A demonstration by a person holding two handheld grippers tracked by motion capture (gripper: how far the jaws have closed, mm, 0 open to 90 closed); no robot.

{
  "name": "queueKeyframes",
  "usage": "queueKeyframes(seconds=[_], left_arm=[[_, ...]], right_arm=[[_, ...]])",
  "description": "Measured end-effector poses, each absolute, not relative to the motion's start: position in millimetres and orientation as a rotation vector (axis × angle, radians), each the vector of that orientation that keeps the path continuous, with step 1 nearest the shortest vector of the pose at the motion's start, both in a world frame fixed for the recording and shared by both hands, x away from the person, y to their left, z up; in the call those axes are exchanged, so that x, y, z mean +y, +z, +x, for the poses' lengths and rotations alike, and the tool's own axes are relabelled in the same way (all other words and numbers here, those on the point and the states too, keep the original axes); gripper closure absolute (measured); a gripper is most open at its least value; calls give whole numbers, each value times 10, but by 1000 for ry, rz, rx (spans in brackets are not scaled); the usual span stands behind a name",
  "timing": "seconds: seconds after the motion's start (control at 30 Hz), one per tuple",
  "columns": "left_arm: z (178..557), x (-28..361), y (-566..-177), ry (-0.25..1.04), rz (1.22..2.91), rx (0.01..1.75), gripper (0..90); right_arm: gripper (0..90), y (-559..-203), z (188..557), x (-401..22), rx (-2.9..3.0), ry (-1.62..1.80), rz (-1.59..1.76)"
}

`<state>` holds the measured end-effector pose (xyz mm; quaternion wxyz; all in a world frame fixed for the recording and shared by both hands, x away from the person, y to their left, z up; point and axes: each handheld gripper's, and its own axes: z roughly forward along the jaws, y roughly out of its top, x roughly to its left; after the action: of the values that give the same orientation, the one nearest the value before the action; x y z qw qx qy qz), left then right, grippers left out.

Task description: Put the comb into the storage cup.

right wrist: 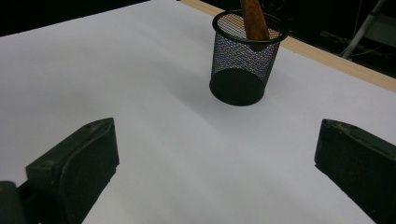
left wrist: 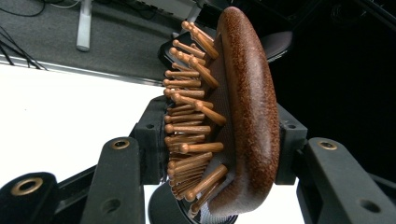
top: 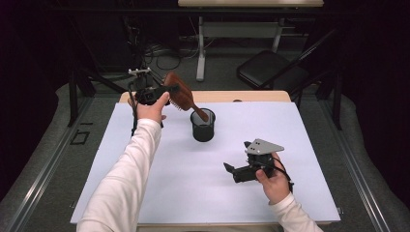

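Observation:
A brown wooden hairbrush [top: 180,95] leans tilted over the table, its handle [right wrist: 254,21] dipping into a black mesh cup [top: 203,125]. My left gripper [top: 169,92] is shut on the brush head at the back left. In the left gripper view the jaws press on both sides of the brush head [left wrist: 247,107], one on the bristle side and one on the rounded back. My right gripper [top: 237,155] rests low at the front right, open and empty, pointing toward the mesh cup [right wrist: 240,60]. Its jaws stand wide apart over bare paper [right wrist: 215,154].
A white sheet [top: 145,159] covers the wooden table, whose edge [right wrist: 327,56] shows behind the cup. A black folding chair [top: 270,70] and a desk's white legs [top: 200,53] stand beyond the far edge. Cables lie on the floor at the back left.

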<state>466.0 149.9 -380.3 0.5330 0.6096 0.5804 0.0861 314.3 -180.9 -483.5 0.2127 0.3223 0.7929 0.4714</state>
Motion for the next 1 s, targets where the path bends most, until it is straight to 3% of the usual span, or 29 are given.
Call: queueKeyframes(seconds=[0.67, 1.0], left_arm=[[4637, 1452, -3970, 189, 1454, 1391, 506], [4599, 1367, -3959, 258, 1510, 1358, 506]], right_arm=[[0, -4841, 3142, -1803, 2206, 1300, 889], [0, -4845, 3145, -1805, 2208, 1297, 889]])
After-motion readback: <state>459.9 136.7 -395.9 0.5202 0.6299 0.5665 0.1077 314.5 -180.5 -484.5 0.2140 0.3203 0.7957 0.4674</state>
